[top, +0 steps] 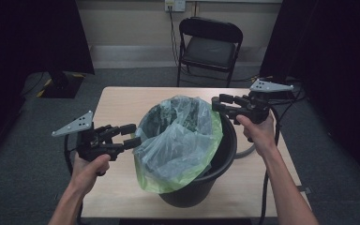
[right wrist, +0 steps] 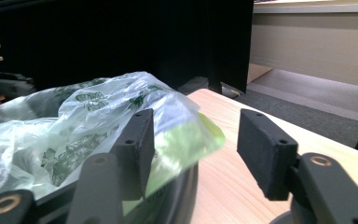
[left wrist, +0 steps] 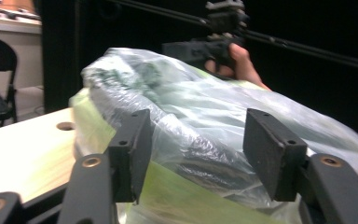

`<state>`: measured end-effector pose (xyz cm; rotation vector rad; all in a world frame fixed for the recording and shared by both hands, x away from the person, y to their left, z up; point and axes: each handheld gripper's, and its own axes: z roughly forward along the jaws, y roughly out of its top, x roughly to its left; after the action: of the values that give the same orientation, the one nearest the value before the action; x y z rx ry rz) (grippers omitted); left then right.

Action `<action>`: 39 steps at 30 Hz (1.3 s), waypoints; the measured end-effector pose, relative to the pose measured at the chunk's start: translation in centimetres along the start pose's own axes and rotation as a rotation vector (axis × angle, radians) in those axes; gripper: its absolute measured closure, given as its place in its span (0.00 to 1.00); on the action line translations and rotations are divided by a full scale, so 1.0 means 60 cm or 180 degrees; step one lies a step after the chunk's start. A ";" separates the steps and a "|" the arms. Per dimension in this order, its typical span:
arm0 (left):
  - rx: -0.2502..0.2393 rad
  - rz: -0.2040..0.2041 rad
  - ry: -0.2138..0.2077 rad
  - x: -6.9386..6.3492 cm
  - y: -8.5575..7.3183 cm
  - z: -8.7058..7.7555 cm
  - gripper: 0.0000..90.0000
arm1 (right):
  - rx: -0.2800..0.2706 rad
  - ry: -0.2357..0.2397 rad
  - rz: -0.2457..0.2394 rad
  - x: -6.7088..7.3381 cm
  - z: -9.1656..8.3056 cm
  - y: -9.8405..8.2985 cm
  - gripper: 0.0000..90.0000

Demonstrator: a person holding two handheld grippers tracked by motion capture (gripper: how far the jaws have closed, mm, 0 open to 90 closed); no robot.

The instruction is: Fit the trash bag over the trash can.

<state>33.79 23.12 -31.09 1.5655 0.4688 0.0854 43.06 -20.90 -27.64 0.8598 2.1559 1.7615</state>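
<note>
A black bin (top: 225, 154) stands on the wooden table (top: 117, 101), lined with a translucent green-tinted plastic bag (top: 183, 136) that puffs up above the rim and drapes down the near side. My left gripper (top: 130, 135) is at the bin's left, pointing at the bag, jaws open. In the left gripper view the bag (left wrist: 191, 107) bulges just beyond my open left gripper (left wrist: 200, 144), and the pads do not press it. My right gripper (top: 218, 102) hovers open at the far right rim. The right gripper view has the bag's edge (right wrist: 88, 116) behind the left pad of my right gripper (right wrist: 193, 144).
A black folding chair (top: 209, 47) stands behind the table near the wall. Cables trail off the table's right side (top: 267, 187). A small round hole (left wrist: 65, 126) marks the tabletop. Dark curtains hang on both sides.
</note>
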 end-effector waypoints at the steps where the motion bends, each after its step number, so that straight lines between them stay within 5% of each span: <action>1: -0.0031 0.0033 0.0004 -0.003 0.004 -0.001 0.46 | 0.0002 0.0021 -0.0002 0.001 0.001 0.002 0.48; 5: -0.0173 0.0068 0.0113 0.006 0.023 0.012 0.46 | 0.0070 0.0114 -0.0041 0.007 0.008 0.005 0.45; 9: -0.0107 0.0054 0.0290 0.029 0.032 0.049 0.44 | 0.0153 0.0170 -0.0041 0.008 0.014 0.008 0.43; 12: -0.0125 -0.0001 0.0295 0.036 0.025 0.066 0.43 | 0.0260 0.0189 -0.0059 0.007 0.021 0.013 0.43; 17: -0.0117 0.0030 0.0236 0.020 0.021 0.058 0.43 | 0.0443 0.0201 -0.0058 0.010 0.038 0.019 0.45; 22: -0.0123 0.0117 0.0174 -0.008 0.011 0.040 0.44 | 0.0607 0.0073 -0.0186 0.022 0.059 0.024 0.65; 30: -0.0101 0.0123 0.0059 -0.033 0.004 0.029 0.43 | 0.0431 -0.0010 -0.0143 0.014 0.057 0.037 0.98; 34: -0.0221 0.0123 0.0055 -0.025 0.015 0.028 0.42 | 0.0352 -0.0017 -0.0098 0.004 0.043 0.035 1.00; 37: -0.0232 0.0145 0.0212 -0.007 0.025 0.036 0.42 | 0.0306 -0.0034 -0.0066 -0.006 0.025 0.030 1.00; 39: -0.0234 0.0032 0.0282 0.011 0.023 0.044 0.43 | 0.0268 -0.0030 -0.0049 -0.012 0.011 0.023 1.00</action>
<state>35.63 20.88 -30.06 1.4963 0.5217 0.1783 44.41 -20.63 -26.63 0.8669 2.2389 1.6668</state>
